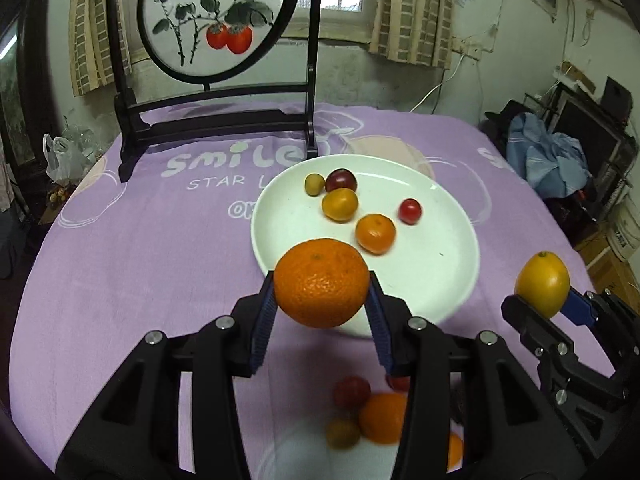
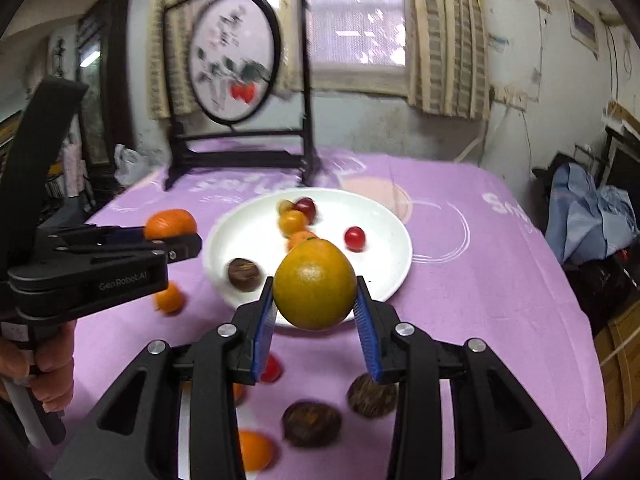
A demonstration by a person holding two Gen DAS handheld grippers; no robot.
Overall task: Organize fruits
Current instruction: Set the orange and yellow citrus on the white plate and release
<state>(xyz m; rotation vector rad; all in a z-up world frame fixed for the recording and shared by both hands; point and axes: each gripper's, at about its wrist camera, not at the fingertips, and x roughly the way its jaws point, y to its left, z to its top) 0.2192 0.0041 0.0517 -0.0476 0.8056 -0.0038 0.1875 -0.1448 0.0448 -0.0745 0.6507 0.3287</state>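
So, left tool clamped on big dimpled orange, blue ribbed pads pressing both sides, fruit held above purple tabletop. Right tool clamped on smooth yellow-green citrus, egg-ish shape. Glossy round white plate just ahead of both tools, holding small tangerine, yellow tomato, red cherry tomato, dark red one, olive-coloured one. Rough brown wrinkly fruit on plate edge, two more below right tool, blurry.
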